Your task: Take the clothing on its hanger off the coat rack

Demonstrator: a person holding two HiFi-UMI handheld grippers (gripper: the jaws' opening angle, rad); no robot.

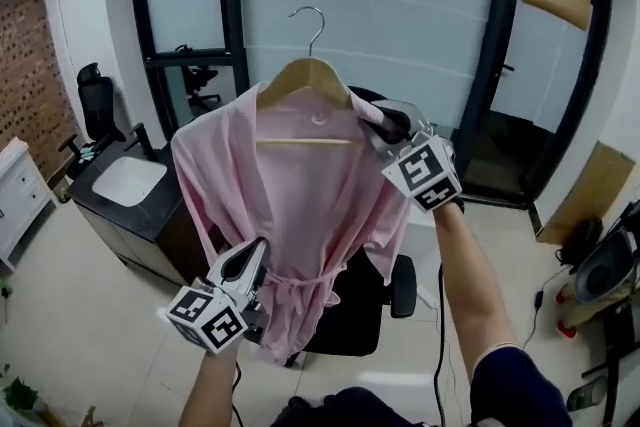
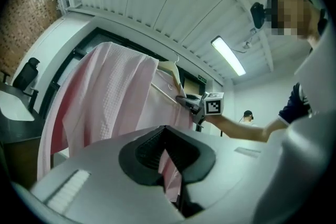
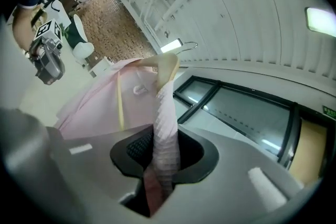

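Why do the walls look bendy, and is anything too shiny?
Head view: the wide lens bows the door frames; the pink robe is sharp. Left gripper view: the ceiling lamp glares white, corners go dark. Right gripper view: ceiling panels curve, edges darken.

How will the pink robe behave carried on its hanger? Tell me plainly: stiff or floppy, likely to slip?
Probably floppy: the pink robe hangs in loose folds and bunches thin in the right gripper. Likely light: the slim wooden hanger shows no sag. It may slide, only draped over sloped shoulders; the left gripper pinching lower down should help.
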